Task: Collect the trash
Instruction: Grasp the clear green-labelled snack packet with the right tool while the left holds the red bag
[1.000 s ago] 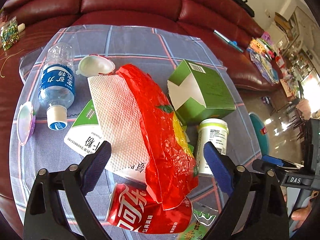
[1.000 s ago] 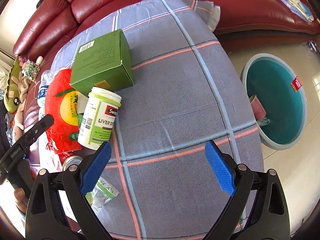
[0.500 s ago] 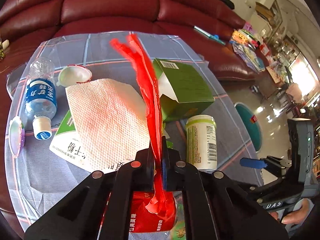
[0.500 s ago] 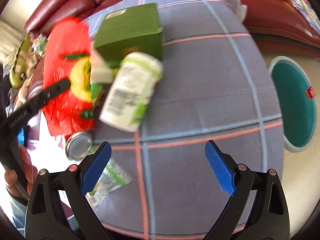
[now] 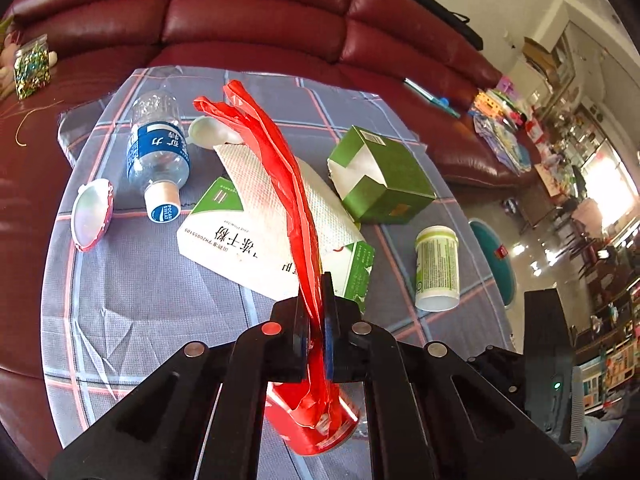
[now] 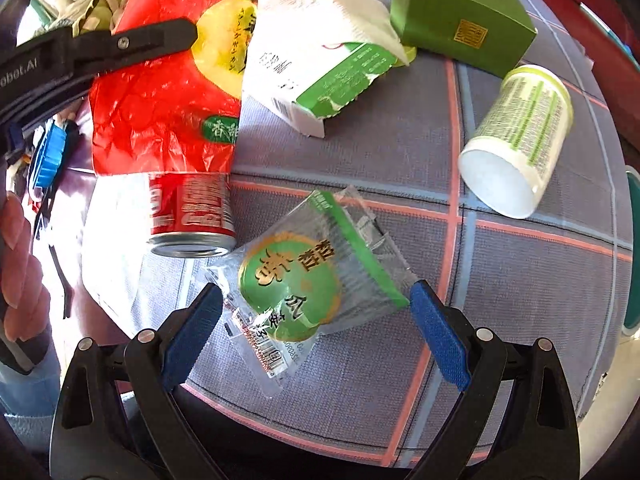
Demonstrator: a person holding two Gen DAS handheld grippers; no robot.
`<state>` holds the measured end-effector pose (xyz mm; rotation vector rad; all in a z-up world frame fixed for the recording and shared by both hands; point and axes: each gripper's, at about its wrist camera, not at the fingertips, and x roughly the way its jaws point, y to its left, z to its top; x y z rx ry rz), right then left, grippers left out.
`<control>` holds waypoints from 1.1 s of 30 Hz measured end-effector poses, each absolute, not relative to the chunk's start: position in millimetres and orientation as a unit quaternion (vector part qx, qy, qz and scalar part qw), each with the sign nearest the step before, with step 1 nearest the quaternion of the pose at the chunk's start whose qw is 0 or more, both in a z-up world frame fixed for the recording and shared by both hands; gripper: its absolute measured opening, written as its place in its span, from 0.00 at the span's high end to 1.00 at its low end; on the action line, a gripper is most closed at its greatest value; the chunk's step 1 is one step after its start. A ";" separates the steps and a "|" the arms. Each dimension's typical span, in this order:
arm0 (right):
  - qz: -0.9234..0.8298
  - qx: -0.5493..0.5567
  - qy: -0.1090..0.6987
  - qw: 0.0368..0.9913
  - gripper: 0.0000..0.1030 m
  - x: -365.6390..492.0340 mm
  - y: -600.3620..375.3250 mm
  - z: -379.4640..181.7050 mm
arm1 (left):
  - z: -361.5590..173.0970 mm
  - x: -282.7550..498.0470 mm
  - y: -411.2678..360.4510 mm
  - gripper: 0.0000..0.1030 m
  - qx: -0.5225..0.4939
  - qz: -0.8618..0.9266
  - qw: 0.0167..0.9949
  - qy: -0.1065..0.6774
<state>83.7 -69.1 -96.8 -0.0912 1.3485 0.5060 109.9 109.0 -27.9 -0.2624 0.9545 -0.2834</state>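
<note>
My left gripper [image 5: 316,320] is shut on a red plastic bag [image 5: 280,168], lifted edge-on above the table; the right wrist view shows its face [image 6: 160,92] with a yellow fruit print. My right gripper [image 6: 316,336] is open, its fingers on either side of a clear snack wrapper with a green round label [image 6: 300,280] lying flat. A red cola can [image 6: 188,212] lies on its side left of the wrapper, also below the left gripper [image 5: 316,420]. A white-green pouch [image 6: 320,60], a green box [image 6: 460,24] and a white bottle [image 6: 516,140] lie beyond.
A water bottle [image 5: 158,152], a napkin [image 5: 276,200], a white lid [image 5: 208,132] and a foil lid [image 5: 92,216] lie on the checked cloth [image 5: 140,300]. A teal bin [image 5: 492,256] stands on the floor to the right. A red sofa [image 5: 260,12] is behind.
My left gripper closed on the red bag and lifted it upright. My right gripper swung left and down over the snack wrapper, staying open.
</note>
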 end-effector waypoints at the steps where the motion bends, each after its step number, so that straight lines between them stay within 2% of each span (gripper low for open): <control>1: 0.230 -0.049 0.612 0.755 0.11 80.5 -66.9 -97.0 | -29.0 110.6 110.3 0.94 -0.132 -0.138 0.869 0.456; 4: 0.230 -0.072 0.591 0.770 0.13 75.4 -62.8 -94.6 | -31.5 113.5 109.7 0.94 -0.139 -0.140 0.868 0.456; 7: 0.242 -0.071 0.580 0.775 0.31 70.5 -60.9 -93.0 | -33.5 115.3 107.6 0.94 -0.138 -0.143 0.869 0.454; 8: 0.244 -0.068 0.575 0.778 0.37 69.0 -61.3 -91.8 | -34.5 115.6 107.3 0.94 -0.139 -0.143 0.869 0.454; 10: 0.254 -0.051 0.571 0.779 0.59 69.5 -59.2 -88.4 | -35.3 118.4 107.1 0.94 -0.142 -0.142 0.868 0.454; 11: 0.259 -0.044 0.569 0.779 0.76 69.9 -57.1 -86.0 | -35.1 118.5 106.8 0.94 -0.143 -0.142 0.869 0.453; 13: 0.264 -0.038 0.570 0.777 0.80 71.8 -55.8 -83.9 | -33.0 118.1 105.5 0.94 -0.141 -0.142 0.870 0.451; 16: 0.271 -0.048 0.570 0.774 0.75 70.7 -55.7 -79.1 | -27.8 117.3 104.1 0.94 -0.137 -0.141 0.873 0.446; 17: 0.277 -0.054 0.567 0.774 0.60 71.0 -61.4 -73.6 | -26.2 117.4 104.2 0.94 -0.137 -0.141 0.873 0.446; 18: 0.279 -0.064 0.560 0.778 0.36 68.5 -59.0 -69.6 | -24.9 117.7 104.7 0.94 -0.138 -0.142 0.874 0.445; 19: 0.279 -0.075 0.550 0.784 0.30 65.1 -55.3 -65.8 | -22.6 118.6 105.4 0.94 -0.139 -0.142 0.874 0.443; 23: 0.299 -0.125 0.550 0.770 0.23 51.0 -36.7 -68.5 | -7.5 113.6 107.5 0.94 -0.144 -0.145 0.881 0.426; 30: 0.282 -0.194 0.550 0.762 0.22 39.1 -18.4 -93.0 | 7.7 90.7 121.4 0.94 -0.152 -0.135 0.888 0.412; 33: 0.273 -0.188 0.548 0.768 0.22 50.3 -20.5 -98.4 | 8.1 82.5 131.0 0.94 -0.160 -0.126 0.888 0.412</control>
